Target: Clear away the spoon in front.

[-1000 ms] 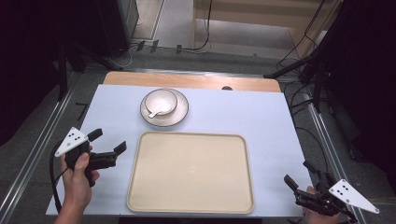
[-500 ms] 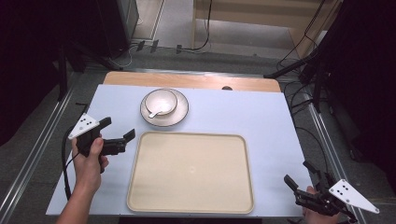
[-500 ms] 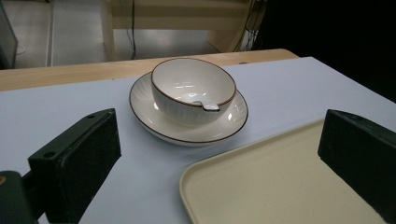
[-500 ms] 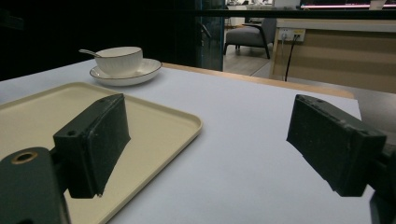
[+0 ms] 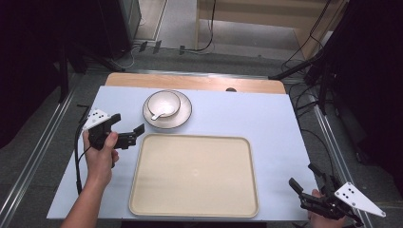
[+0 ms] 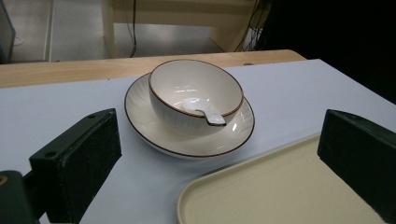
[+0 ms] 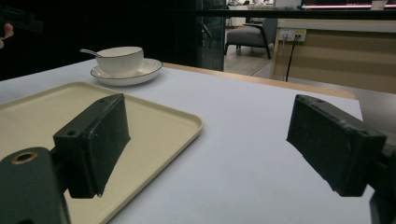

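The left hand [image 5: 100,154] reached in from the table's near left edge, forearm angled forward, and held the left gripper [image 5: 127,128] just off the tray's [image 5: 195,209] far left corner, its jaws spread wide, empty and aimed at the bowl [image 6: 196,95]. That bowl sat on a saucer [image 6: 236,135] near the table's far edge, a white spoon [image 6: 205,114] resting inside it. The right gripper [image 5: 310,178] stayed low at the near right corner, jaws likewise apart and holding nothing, and no writing could be read anywhere.
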A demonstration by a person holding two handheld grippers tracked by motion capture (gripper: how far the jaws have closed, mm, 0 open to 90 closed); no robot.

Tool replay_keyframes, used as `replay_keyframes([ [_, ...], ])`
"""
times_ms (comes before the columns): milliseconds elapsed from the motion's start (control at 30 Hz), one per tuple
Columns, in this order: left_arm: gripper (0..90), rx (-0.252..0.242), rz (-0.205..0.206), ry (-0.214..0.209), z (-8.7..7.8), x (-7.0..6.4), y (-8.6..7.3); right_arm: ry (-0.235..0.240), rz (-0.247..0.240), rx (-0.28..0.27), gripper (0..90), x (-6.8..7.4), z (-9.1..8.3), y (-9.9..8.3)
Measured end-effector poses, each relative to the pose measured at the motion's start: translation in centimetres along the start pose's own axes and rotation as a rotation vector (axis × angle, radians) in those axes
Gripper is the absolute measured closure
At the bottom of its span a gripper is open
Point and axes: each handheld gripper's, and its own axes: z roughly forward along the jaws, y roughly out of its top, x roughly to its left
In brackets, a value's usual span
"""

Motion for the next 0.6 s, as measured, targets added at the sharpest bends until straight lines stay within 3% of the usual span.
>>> replay_keyframes([
  [300, 6.0, 0.023, -0.022, 0.000, 2.0, 0.4, 0.3, 0.002, 0.002, 0.001, 13.0, 0.0, 0.0, 0.0],
  [500, 13.1, 0.048, -0.037, 0.051, 3.4, 0.0, 0.6, 0.003, 0.003, -0.001, 13.0, 0.0, 0.0, 0.0],
  [600, 14.5, 0.061, -0.040, 0.056, 4.0, -0.2, 0.7, 0.003, 0.004, -0.001, 13.0, 0.0, 0.0, 0.0],
])
